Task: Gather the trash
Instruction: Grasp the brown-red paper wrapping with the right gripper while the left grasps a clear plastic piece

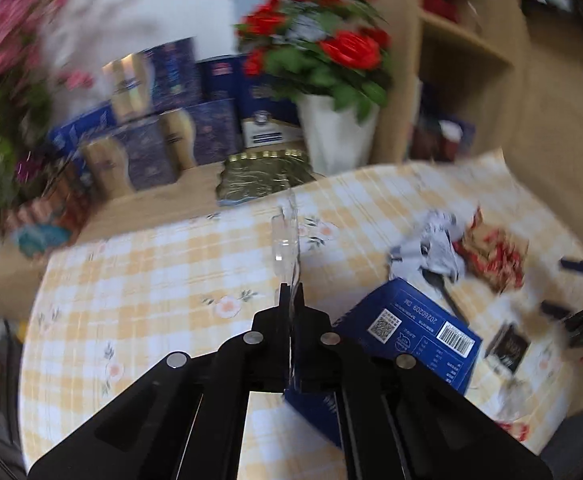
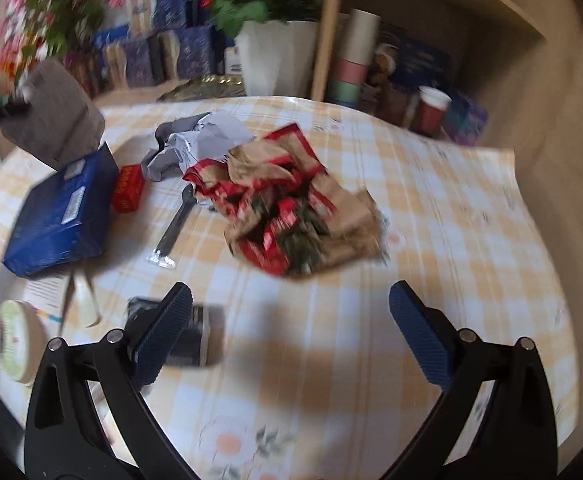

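Note:
My left gripper is shut on a thin clear plastic piece that sticks up above the checked tablecloth. In the right wrist view the left gripper carries a grey flat piece at the far left. My right gripper is open and empty above the cloth. Ahead of it lies a crumpled red and brown paper wrapper, also seen in the left wrist view. Crumpled white and grey paper lies behind it. A blue box lies to the left.
A small red box, a packed plastic spoon, a dark packet by my left finger and a round lid lie on the cloth. A white flower pot, stacked blue boxes and a shelf stand behind.

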Demonstrator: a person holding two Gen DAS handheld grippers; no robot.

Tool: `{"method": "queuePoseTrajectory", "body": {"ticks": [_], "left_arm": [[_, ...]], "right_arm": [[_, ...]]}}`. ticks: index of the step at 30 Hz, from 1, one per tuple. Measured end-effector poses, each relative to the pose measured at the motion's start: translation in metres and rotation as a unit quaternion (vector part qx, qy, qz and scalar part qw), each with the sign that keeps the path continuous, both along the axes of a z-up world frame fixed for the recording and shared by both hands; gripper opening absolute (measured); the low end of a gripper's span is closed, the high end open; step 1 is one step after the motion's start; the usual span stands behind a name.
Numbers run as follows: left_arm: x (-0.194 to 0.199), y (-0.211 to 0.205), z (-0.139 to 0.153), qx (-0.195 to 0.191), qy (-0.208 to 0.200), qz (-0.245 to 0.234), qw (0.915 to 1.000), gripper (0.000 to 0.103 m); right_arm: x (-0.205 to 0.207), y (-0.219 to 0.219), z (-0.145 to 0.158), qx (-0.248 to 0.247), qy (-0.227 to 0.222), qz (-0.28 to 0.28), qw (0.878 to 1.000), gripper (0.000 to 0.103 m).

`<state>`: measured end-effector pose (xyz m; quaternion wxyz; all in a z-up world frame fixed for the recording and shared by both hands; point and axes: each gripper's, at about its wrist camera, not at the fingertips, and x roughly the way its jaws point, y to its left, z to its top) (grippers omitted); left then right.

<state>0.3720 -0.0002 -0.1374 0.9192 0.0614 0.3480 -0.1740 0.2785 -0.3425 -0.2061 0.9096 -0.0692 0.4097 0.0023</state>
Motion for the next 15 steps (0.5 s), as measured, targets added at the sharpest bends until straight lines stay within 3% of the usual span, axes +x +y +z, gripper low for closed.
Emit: {"method": "queuePoseTrajectory", "body": {"ticks": [1,7,11,12,13,15], "left_arm": [[-0.004,0.013,0.004,-0.017,0.005,0.011,0.9998,0.001],[-0.029,0.043,0.009,-0.031,0.005,0.028,0.9991,0.001],[-0.039,0.056,0.016,-0.047,-0.003,0.034,0.9983,0.001],[-0.042,0.057,0.018,-0.05,-0.004,0.032,0.9982,0.001],[-0.045,0.059,0.02,-0.054,-0.004,0.029,0.9981,0.001],[-0.05,0.061,0.021,-0.058,-0.006,0.026,0.998,0.001]], "right_arm": [[0.008,0.004,-0.002,-0.011,0.003,0.004,1.0,0.097],[0.055,0.031,-0.025,-0.078,0.03,0.011,0.996,0.097],[0.079,0.037,-0.036,-0.138,0.03,-0.02,0.99,0.096],[0.083,0.037,-0.037,-0.142,0.033,-0.023,0.989,0.093],[0.085,0.036,-0.039,-0.144,0.038,-0.024,0.989,0.075],[0.085,0.035,-0.039,-0.143,0.046,-0.021,0.988,0.069]]}}
